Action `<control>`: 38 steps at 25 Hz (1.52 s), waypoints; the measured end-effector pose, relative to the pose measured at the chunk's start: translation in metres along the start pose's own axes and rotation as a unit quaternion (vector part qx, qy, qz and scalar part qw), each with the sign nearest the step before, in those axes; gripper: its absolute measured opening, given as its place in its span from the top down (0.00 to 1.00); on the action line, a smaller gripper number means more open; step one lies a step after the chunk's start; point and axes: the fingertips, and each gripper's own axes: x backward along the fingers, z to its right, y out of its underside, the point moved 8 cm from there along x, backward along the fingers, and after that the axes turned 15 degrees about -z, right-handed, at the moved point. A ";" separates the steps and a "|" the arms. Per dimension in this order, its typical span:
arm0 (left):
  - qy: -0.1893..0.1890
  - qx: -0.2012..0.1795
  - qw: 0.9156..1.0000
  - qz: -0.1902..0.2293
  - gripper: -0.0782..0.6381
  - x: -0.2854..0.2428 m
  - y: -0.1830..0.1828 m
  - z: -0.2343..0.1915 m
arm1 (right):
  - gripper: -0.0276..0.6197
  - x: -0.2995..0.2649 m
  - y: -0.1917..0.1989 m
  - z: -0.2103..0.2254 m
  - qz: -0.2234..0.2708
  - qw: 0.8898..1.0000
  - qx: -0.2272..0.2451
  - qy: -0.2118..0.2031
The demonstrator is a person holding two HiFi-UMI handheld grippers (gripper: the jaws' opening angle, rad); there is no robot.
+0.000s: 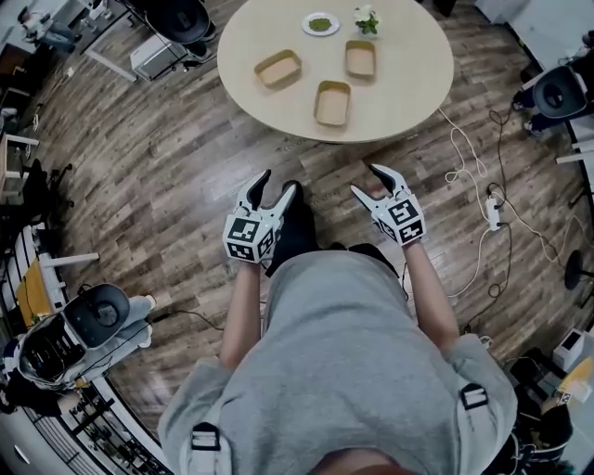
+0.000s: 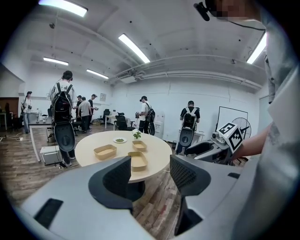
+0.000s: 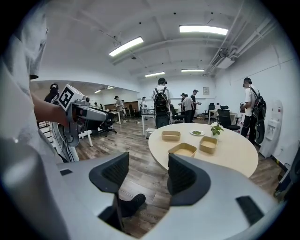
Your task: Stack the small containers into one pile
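Observation:
Three small tan containers lie apart on the round table (image 1: pixel 408 93): one at the left (image 1: pixel 278 69), one nearest the front edge (image 1: pixel 332 102), one at the back right (image 1: pixel 360 58). The same three show in the left gripper view, the left one (image 2: pixel 105 151), the front one (image 2: pixel 138 161), the back one (image 2: pixel 139 145), and again in the right gripper view, the left one (image 3: pixel 171 135), the front one (image 3: pixel 183 150), the back one (image 3: pixel 208 144). My left gripper (image 1: pixel 276 184) and right gripper (image 1: pixel 368 181) are both open and empty, held over the floor short of the table.
A white plate with greens (image 1: pixel 320 24) and a small potted plant (image 1: pixel 367 19) stand at the table's far side. Office chairs (image 1: pixel 176 17), desks and floor cables (image 1: pixel 483 186) ring the table. Several people stand in the background (image 2: pixel 63 110).

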 end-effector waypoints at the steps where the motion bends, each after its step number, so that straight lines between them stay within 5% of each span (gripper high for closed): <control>1: 0.001 0.001 1.000 -0.002 0.51 -0.003 -0.001 -0.006 | 0.54 -0.005 -0.004 0.001 -0.002 1.000 0.001 0.000; 13: 0.035 0.001 0.999 -0.022 0.51 -0.055 -0.040 -0.086 | 0.56 -0.066 -0.045 0.031 -0.037 0.999 -0.015 0.011; 21: 0.068 -0.014 0.997 -0.036 0.51 -0.096 -0.081 -0.140 | 0.56 -0.115 -0.078 0.041 -0.093 0.995 0.034 0.017; 38: 0.150 -0.054 0.984 -0.075 0.51 -0.174 -0.135 -0.261 | 0.56 -0.206 -0.144 0.088 -0.119 0.990 -0.040 0.068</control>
